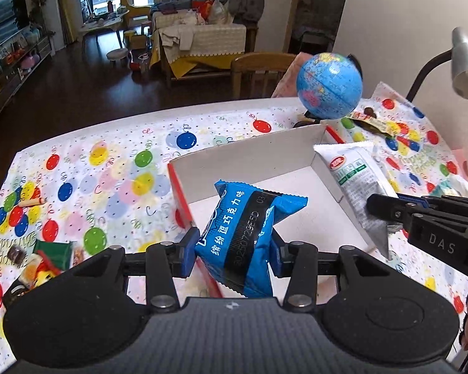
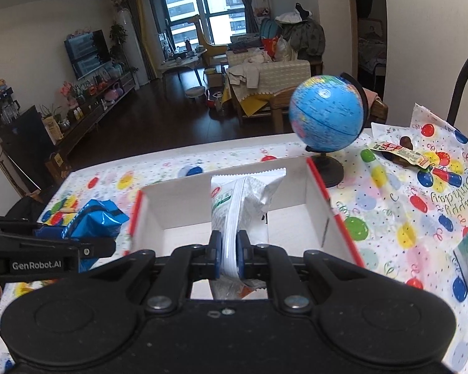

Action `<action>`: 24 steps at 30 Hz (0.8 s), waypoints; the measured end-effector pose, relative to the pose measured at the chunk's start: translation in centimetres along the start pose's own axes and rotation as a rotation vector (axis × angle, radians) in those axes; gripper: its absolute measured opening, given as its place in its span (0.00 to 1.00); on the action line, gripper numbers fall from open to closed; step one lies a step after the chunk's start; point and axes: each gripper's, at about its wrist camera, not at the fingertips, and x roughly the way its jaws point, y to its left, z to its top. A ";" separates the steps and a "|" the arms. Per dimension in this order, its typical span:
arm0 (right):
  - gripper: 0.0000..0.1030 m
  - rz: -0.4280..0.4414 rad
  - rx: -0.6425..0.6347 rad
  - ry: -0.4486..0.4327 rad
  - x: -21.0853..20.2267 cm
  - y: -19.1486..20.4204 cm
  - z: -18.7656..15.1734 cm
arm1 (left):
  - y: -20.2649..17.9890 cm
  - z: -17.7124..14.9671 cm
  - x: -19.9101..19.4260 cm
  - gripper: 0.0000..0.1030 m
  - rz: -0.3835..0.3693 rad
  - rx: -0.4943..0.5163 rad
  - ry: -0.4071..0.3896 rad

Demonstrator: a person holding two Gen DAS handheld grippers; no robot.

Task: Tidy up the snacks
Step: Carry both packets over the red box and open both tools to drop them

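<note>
Near the counter's (image 1: 115, 168) left edge lies a small heap of loose sweets (image 1: 43, 261). The left gripper (image 1: 234, 246) has its fingers clenched on a blue snack packet (image 1: 249, 233), held above the near left corner of the open white box (image 1: 249, 155). The right gripper (image 2: 227, 249) pinches a white packet (image 2: 243, 196) by its crimped seam over the box. Both pouches look light, puffy and slippery; I judge the flat seams the safest hold.
</note>
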 end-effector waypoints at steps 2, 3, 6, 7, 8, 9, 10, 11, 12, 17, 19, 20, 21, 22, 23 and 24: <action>0.08 0.002 0.005 0.012 0.7 -1.2 0.2 | -0.5 0.5 1.4 0.43 0.005 -0.001 0.013; 0.08 0.002 0.007 0.018 1.2 -1.6 0.2 | -0.7 0.6 1.9 0.43 0.009 0.000 0.022; 0.08 0.007 0.010 0.040 2.4 -2.7 0.2 | -1.3 1.1 3.5 0.43 0.014 0.005 0.043; 0.08 0.010 0.010 0.048 2.8 -3.0 0.3 | -1.5 1.2 4.0 0.43 0.018 0.007 0.051; 0.08 0.012 0.011 0.055 3.2 -3.3 0.3 | -1.7 1.2 4.6 0.43 0.021 0.009 0.060; 0.08 0.013 0.014 0.063 3.6 -3.5 0.2 | -1.9 1.3 5.1 0.43 0.022 0.013 0.068; 0.08 0.017 0.015 0.073 4.1 -3.6 0.2 | -2.2 1.3 5.7 0.43 0.028 0.019 0.076; 0.08 0.018 0.013 0.080 4.5 -3.8 0.1 | -2.4 1.3 6.3 0.43 0.034 0.029 0.084; 0.08 0.017 0.012 0.088 5.0 -3.9 0.0 | -2.5 1.2 6.8 0.43 0.040 0.039 0.092; 0.08 0.033 0.012 0.141 6.9 -4.2 -0.7 | -2.8 0.7 9.6 0.43 0.068 0.055 0.154; 0.08 0.042 0.016 0.162 7.5 -4.3 -1.1 | -2.9 0.6 10.5 0.43 0.071 0.059 0.180; 0.08 0.042 0.019 0.171 7.7 -4.4 -1.3 | -3.1 0.4 10.8 0.43 0.073 0.064 0.191; 0.08 0.040 0.019 0.178 7.9 -4.4 -1.4 | -3.3 0.2 11.1 0.43 0.073 0.070 0.200; 0.08 0.042 0.016 0.184 8.1 -4.4 -1.5 | -3.4 0.1 11.3 0.43 0.072 0.073 0.207; 0.08 0.044 0.016 0.189 8.3 -4.5 -1.6 | -3.5 -0.1 11.4 0.44 0.070 0.074 0.215; 0.08 0.045 0.019 0.193 8.4 -4.6 -1.7 | -3.7 -0.2 11.6 0.44 0.068 0.077 0.224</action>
